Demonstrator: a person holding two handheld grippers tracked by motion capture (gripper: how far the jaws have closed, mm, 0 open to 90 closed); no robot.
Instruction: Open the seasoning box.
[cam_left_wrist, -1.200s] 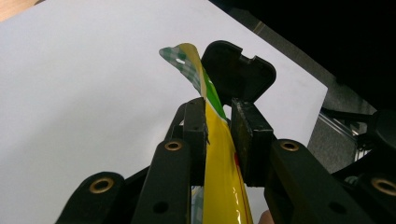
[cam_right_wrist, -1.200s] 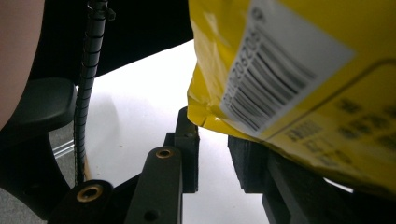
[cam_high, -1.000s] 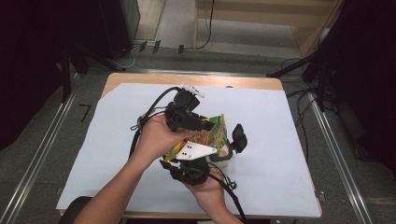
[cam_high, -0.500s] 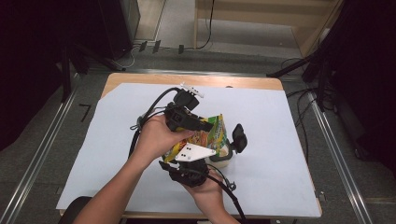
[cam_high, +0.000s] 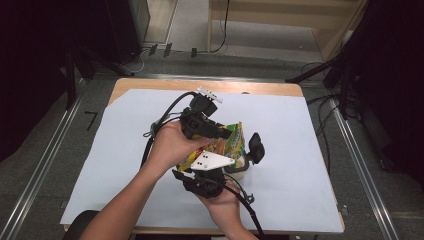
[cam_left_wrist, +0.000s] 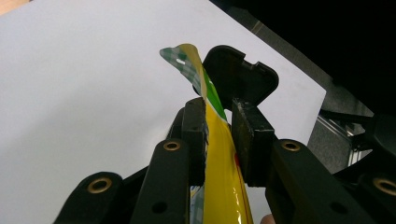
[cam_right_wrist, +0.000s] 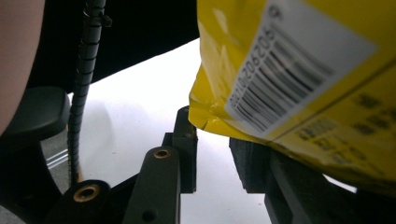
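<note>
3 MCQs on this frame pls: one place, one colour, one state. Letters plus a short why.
1. Where is the snack bag?
A. flat on the floor
B. held up over the white sheet, between both hands
C. on the rail at the table's edge

2. What is the bag's main colour?
A. yellow
B. blue
C. black

3. What is the left claw doing?
A. open, away from everything
B. shut on a cable
C. shut on the bag's edge

Answers:
1 B: the high view shows the snack bag between the two hands above the white sheet.
2 A: the left gripper view shows yellow film with some green at the top.
3 C: the left claw has both pads pressed on the film.
</note>
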